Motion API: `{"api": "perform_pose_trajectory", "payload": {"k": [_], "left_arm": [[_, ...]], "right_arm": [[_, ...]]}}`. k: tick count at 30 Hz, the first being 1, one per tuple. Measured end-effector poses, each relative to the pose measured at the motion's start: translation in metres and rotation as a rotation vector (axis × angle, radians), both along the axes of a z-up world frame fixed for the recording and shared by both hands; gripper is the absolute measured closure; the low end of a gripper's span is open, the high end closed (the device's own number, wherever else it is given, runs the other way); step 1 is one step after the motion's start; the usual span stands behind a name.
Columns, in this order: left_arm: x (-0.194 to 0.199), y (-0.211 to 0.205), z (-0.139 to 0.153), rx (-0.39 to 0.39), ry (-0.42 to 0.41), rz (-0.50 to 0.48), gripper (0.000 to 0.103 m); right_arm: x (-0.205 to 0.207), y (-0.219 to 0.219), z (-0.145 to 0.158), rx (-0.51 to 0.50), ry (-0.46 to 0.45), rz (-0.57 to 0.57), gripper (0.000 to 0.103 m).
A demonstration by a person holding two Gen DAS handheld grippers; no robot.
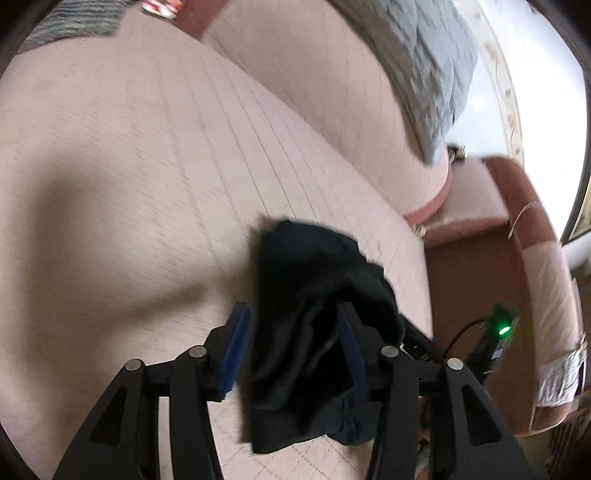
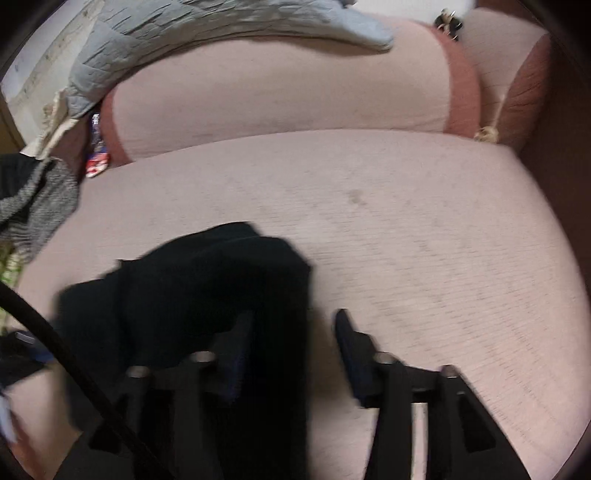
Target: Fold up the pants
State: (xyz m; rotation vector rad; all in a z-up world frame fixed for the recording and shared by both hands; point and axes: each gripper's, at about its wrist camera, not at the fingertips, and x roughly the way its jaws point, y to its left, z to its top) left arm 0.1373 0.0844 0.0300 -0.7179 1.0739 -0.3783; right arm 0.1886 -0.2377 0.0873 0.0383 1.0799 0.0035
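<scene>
The black pants [image 1: 317, 302] lie bunched on the pink sofa seat [image 1: 129, 166]. In the left wrist view my left gripper [image 1: 295, 332] has its jaws wide apart, with the cloth lying between them and draped over the right finger [image 1: 351, 350]. In the right wrist view the pants [image 2: 207, 295] cover the left finger of my right gripper [image 2: 291, 332]. The right finger [image 2: 351, 343] is bare over the seat [image 2: 406, 240]. Its jaws are apart. Both views are blurred by motion.
A pink back cushion [image 2: 280, 92] with a grey quilted blanket [image 2: 177, 33] on top runs behind the seat. A grey knit garment [image 2: 37, 206] lies at the seat's left end. The reddish armrest [image 1: 517, 229] and a device with a green light [image 1: 502, 328] are at the right.
</scene>
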Motion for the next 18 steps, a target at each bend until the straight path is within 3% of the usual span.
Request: {"api": "perform_pose_trajectory", "payload": {"k": [3, 6, 8, 10, 13, 15, 18], "left_arm": [[-0.006, 0.021, 0.019, -0.004, -0.03, 0.049, 0.051], [-0.014, 0.014, 0.047, -0.009, -0.102, 0.034, 0.051], [-0.016, -0.003, 0.065, -0.033, -0.153, -0.006, 0.046], [-0.013, -0.029, 0.074, -0.073, -0.182, -0.061, 0.041], [-0.002, -0.06, 0.066, -0.124, -0.148, -0.124, 0.041], [0.002, -0.07, 0.054, -0.12, -0.119, -0.136, 0.041], [0.01, -0.083, 0.034, -0.049, -0.089, -0.154, 0.041]], "right_arm": [[-0.008, -0.003, 0.009, -0.058, -0.043, 0.009, 0.038], [-0.02, -0.003, 0.034, -0.072, -0.125, 0.011, 0.038], [-0.033, -0.007, 0.051, 0.031, -0.158, 0.024, 0.038], [-0.045, -0.011, 0.06, 0.197, -0.156, 0.051, 0.038], [-0.061, -0.013, 0.057, 0.392, -0.11, 0.079, 0.04], [-0.072, -0.012, 0.046, 0.42, -0.085, 0.07, 0.04], [-0.082, -0.008, 0.027, 0.393, -0.052, 0.079, 0.041]]}}
